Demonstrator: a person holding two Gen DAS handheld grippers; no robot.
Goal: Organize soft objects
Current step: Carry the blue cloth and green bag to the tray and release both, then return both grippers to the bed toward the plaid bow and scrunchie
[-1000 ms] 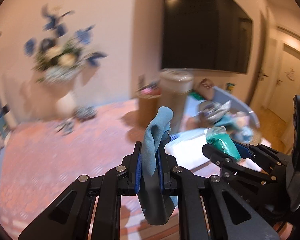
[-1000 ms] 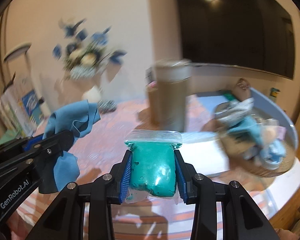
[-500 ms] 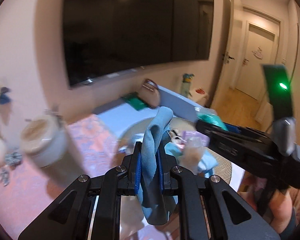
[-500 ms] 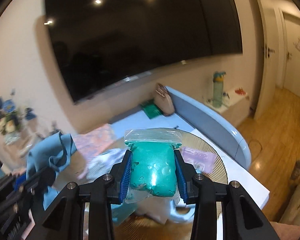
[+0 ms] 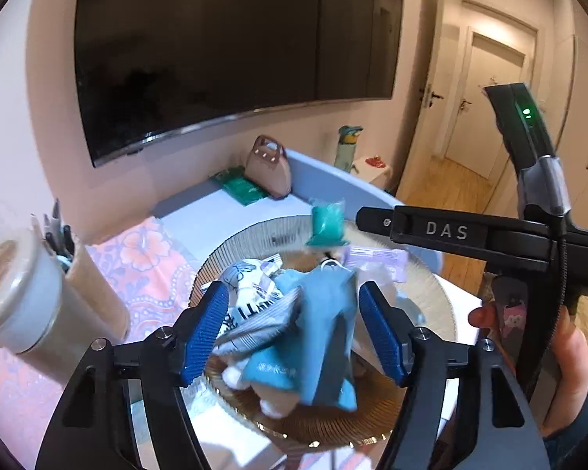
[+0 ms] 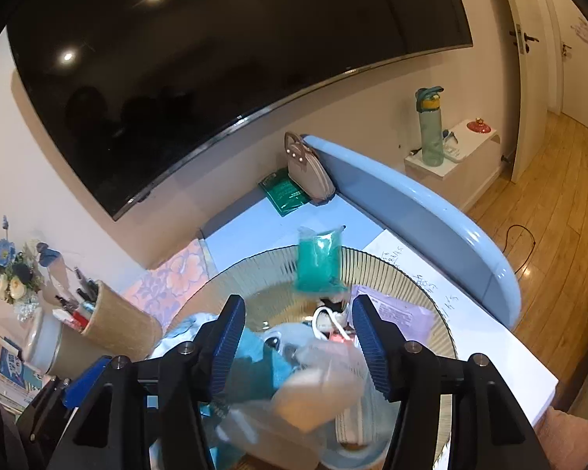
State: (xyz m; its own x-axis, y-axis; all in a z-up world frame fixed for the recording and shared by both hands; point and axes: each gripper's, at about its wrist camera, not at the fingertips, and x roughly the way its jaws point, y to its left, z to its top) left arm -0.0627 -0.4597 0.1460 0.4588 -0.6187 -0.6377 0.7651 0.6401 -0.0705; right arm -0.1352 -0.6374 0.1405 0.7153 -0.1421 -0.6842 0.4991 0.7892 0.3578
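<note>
Left tongs [image 5: 294, 329] opening, blue cloth [image 5: 325, 337] released | right tongs [image 6: 296, 342] opening, green bag [image 6: 319, 260] dropping | both over basket [image 6: 396, 270]; earlier both clamped.

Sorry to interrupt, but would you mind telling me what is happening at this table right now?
A person holding two handheld grippers is dropping soft items into a round woven basket. The left gripper is opening, and its blue cloth hangs blurred between the pads over the pile. The right gripper is opening too; its teal bag is already clear of the pads, above the basket's far rim.
</note>
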